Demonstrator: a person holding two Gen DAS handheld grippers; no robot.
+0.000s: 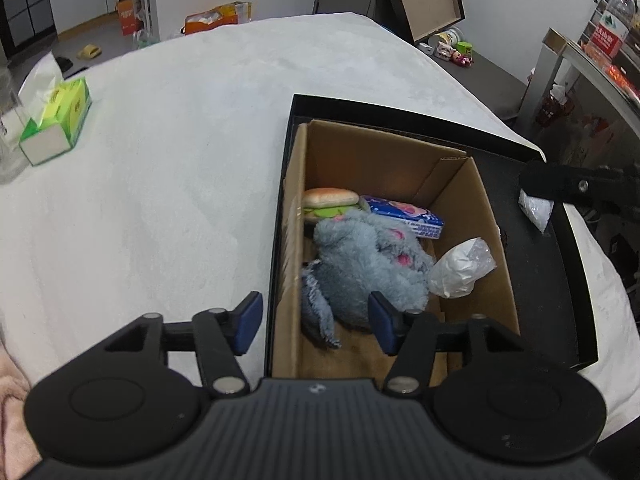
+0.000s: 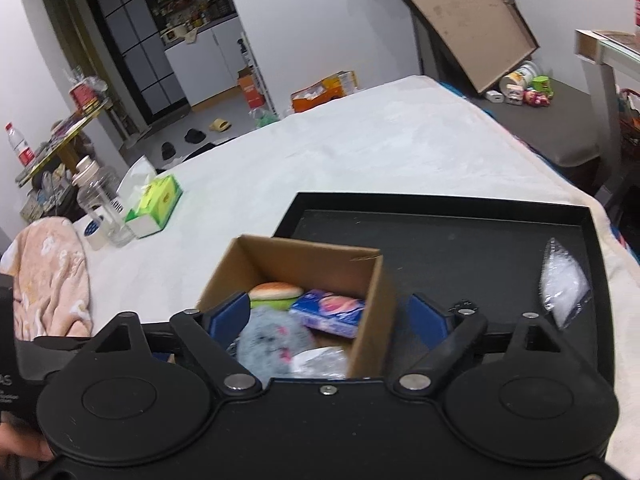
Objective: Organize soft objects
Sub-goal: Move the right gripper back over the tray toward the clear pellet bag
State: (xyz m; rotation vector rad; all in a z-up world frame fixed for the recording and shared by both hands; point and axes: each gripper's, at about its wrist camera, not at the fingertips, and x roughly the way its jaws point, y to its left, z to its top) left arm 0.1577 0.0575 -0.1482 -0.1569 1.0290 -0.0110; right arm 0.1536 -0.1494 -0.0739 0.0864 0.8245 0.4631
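You are holding your left gripper (image 1: 316, 322) open, with nothing between its blue pads (image 1: 250, 322). It is hanging over the near left corner of the brown cardboard box (image 1: 486, 216). The fluffy grey stuffed toy (image 1: 368, 268) is lying in the box, just past the right pad, not touching it. Beside the toy are sitting a squishy toy burger (image 1: 330, 202), a blue tissue pack (image 1: 404, 216) and a crinkly clear plastic bag (image 1: 460, 266). Your right gripper (image 2: 332, 316) is gaping wide and empty too, straddling the box's right wall. The box is sitting in a flat black tray (image 2: 440, 236), where another clear plastic bag (image 2: 564, 284) is lying.
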